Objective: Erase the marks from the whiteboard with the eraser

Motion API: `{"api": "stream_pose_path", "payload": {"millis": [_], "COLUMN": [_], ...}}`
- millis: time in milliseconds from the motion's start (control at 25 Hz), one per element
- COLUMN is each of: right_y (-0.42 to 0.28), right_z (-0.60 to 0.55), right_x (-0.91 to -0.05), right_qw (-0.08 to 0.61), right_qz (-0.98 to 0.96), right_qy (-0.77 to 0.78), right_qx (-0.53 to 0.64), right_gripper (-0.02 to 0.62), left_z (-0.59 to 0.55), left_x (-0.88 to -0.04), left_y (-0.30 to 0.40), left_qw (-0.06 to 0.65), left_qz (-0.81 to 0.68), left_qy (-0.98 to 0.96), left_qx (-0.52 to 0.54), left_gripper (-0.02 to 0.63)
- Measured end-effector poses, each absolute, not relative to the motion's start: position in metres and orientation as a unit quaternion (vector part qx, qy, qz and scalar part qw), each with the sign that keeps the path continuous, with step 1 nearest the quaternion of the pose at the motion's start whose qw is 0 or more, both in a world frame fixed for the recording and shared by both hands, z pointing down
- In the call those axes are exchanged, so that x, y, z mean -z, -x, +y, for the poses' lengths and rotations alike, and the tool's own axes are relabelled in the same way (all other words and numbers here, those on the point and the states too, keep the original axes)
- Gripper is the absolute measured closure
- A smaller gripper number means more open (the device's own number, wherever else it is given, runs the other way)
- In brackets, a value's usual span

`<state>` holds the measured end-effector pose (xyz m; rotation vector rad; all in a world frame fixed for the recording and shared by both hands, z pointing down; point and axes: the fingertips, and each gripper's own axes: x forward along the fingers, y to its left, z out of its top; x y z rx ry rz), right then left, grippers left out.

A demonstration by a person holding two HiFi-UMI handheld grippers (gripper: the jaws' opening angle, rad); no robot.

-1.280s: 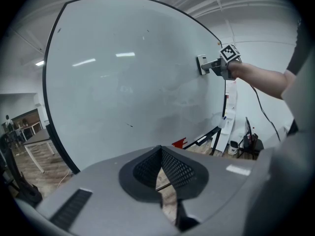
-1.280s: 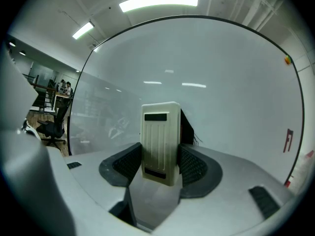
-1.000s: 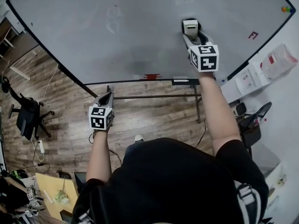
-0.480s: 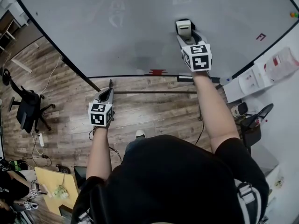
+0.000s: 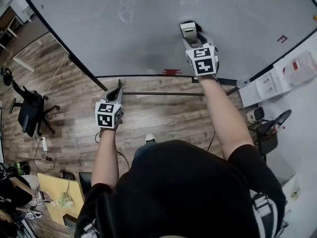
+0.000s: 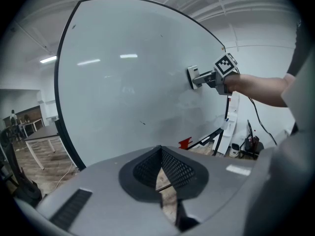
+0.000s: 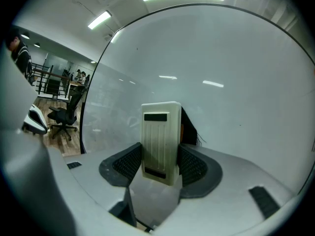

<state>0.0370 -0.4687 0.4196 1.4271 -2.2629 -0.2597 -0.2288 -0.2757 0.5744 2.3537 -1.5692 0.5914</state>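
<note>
The whiteboard (image 5: 99, 29) fills the top of the head view. Faint grey smears (image 5: 128, 8) remain at its upper middle, and a small red mark (image 5: 281, 38) sits far right. My right gripper (image 5: 190, 36) is shut on a cream eraser (image 5: 188, 30), which presses flat against the board. In the right gripper view the eraser (image 7: 160, 141) stands upright between the two pads. My left gripper (image 5: 115, 94) hangs below the board's lower edge, shut and holding nothing. The left gripper view shows a tiny dark mark (image 6: 142, 123) low on the board.
A red object (image 5: 171, 72) sits on the board's bottom rail, above the stand's crossbar (image 5: 163, 93). A black office chair (image 5: 29, 115) is on the wood floor at left. White boxes (image 5: 270, 86) stand at right, and a wooden desk (image 5: 54, 197) is at bottom left.
My right gripper has slid the eraser leftward across the board, closer to the faint smears. The left gripper has stayed low and shut.
</note>
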Motion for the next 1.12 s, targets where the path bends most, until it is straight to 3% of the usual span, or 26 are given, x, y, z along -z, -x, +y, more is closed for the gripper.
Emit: {"api": "stream_pose_path", "payload": {"millis": [240,1120], "right_y": [-0.014,-0.002], "right_z": [-0.463,-0.459], "right_x": [-0.445,-0.46], "right_qw": [0.256,0.275], "right_qz": [-0.817,-0.814], "right_qy": [-0.506,-0.502], "right_qx": [0.101,0.101], "right_gripper": [0.367,0.367], "left_z": [-0.274,-0.259], "left_x": [-0.569,-0.571], "left_y": [0.231,0.238], "left_qw": [0.122,0.125], "left_qz": [-0.538,-0.54], "left_qy": [-0.811,-0.808], "left_qx": [-0.195,-0.2], "left_gripper": [0.597,0.597]}}
